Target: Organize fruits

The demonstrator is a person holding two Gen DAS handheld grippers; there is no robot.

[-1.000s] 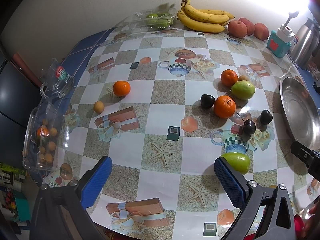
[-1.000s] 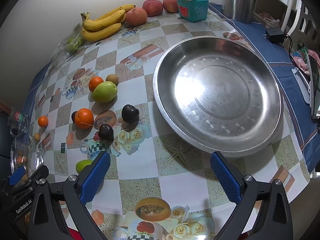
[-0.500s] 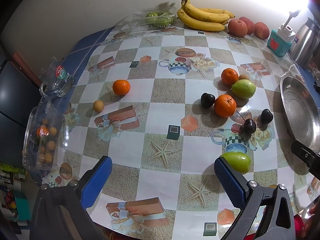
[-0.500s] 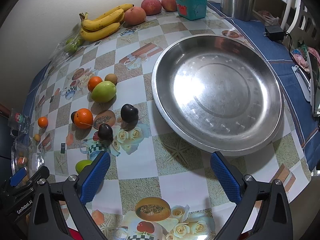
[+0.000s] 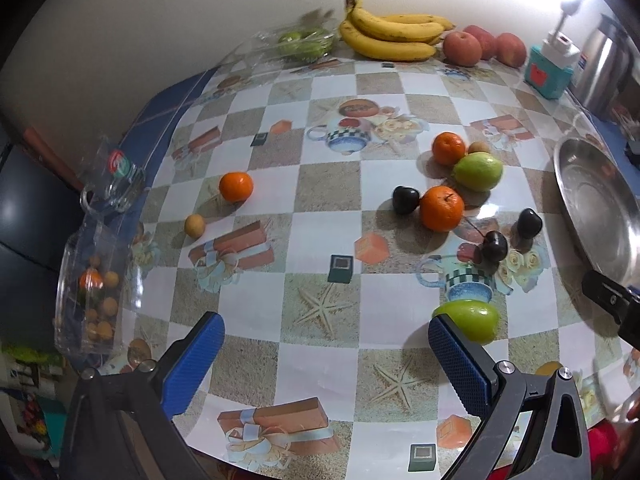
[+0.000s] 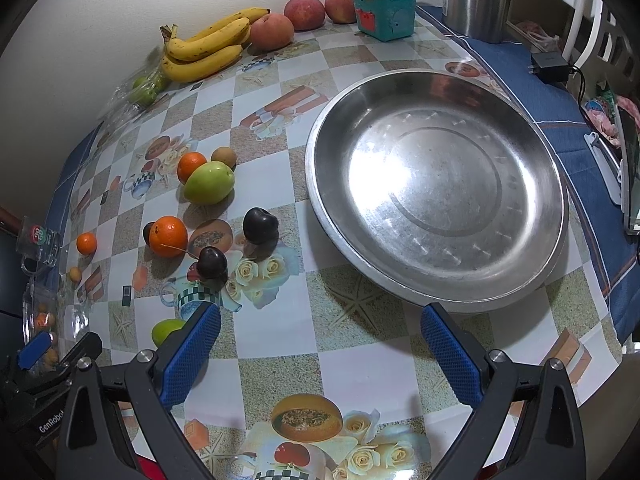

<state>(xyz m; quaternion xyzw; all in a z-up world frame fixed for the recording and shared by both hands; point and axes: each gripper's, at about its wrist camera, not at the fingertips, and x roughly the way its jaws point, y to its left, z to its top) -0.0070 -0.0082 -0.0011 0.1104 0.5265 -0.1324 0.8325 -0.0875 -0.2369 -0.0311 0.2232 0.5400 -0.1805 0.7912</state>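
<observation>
Little has been displaced over the last second: both views have only been shifted slightly, the table drawing a touch nearer in the left wrist view and the metal dish sliding a little toward the middle of the right wrist view, while every fruit is found where it lay before. At the far left of the left wrist view a clear plastic box (image 5: 90, 288) holding small round fruits is seen at the table edge, with a small tan fruit (image 5: 194, 225) and a lone tangerine (image 5: 236, 186) near it on the patterned tablecloth (image 5: 320, 184). The left gripper (image 5: 326, 350) is held spread wide and empty above the cloth, and a green mango (image 5: 472, 320) lies just beside its right finger, untouched. Further right a cluster is formed by an orange (image 5: 441, 208), dark plums such as the one at its side (image 5: 405, 199), and a second green mango (image 5: 478, 171). Bananas (image 5: 394, 32) and peaches (image 5: 463, 48) are kept along the back wall. In the right wrist view the right gripper (image 6: 320, 350) is likewise spread wide and empty, hovering before the large steel dish (image 6: 532, 264), which holds nothing. It is judged that no fruit has been sorted yet and that the step is one of approach, the near mango being the likeliest first pick for the left side.
</observation>
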